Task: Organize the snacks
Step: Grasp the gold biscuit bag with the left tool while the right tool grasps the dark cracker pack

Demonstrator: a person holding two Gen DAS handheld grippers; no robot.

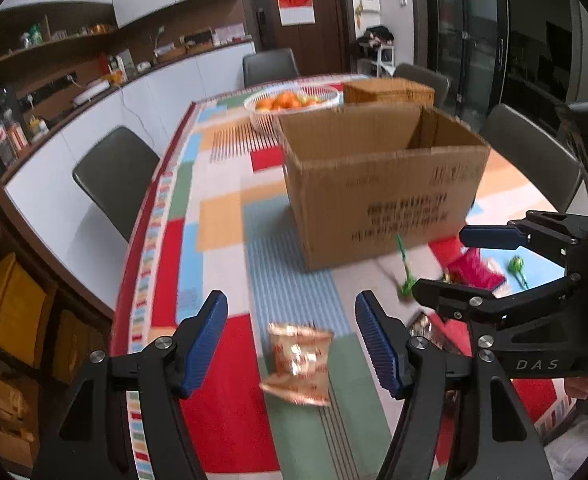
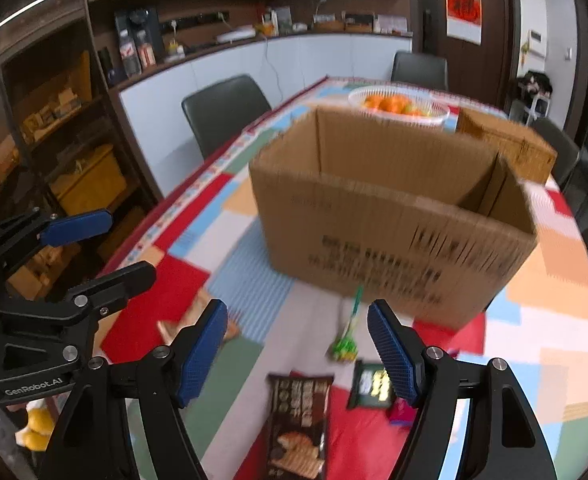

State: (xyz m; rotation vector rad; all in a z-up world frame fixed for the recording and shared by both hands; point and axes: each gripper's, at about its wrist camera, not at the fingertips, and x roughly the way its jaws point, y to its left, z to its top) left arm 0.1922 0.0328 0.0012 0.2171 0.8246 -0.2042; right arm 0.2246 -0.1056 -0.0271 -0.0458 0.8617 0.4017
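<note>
An open cardboard box (image 1: 382,184) stands on the colourful tablecloth; it also shows in the right wrist view (image 2: 390,216). My left gripper (image 1: 292,344) is open above a shiny orange snack packet (image 1: 299,362). My right gripper (image 2: 297,350) is open and empty above a brown snack bag (image 2: 298,424), a dark green packet (image 2: 372,386) and a green lollipop (image 2: 346,344). In the left wrist view the right gripper (image 1: 450,260) shows at right, near a pink packet (image 1: 476,272) and two green lollipops (image 1: 406,280).
A white basket of oranges (image 1: 294,104) and a second brown box (image 1: 388,92) stand behind the box. Grey chairs (image 1: 114,176) surround the table. The table's left edge (image 1: 142,240) runs beside white cabinets. A shelf unit (image 2: 54,128) stands at left.
</note>
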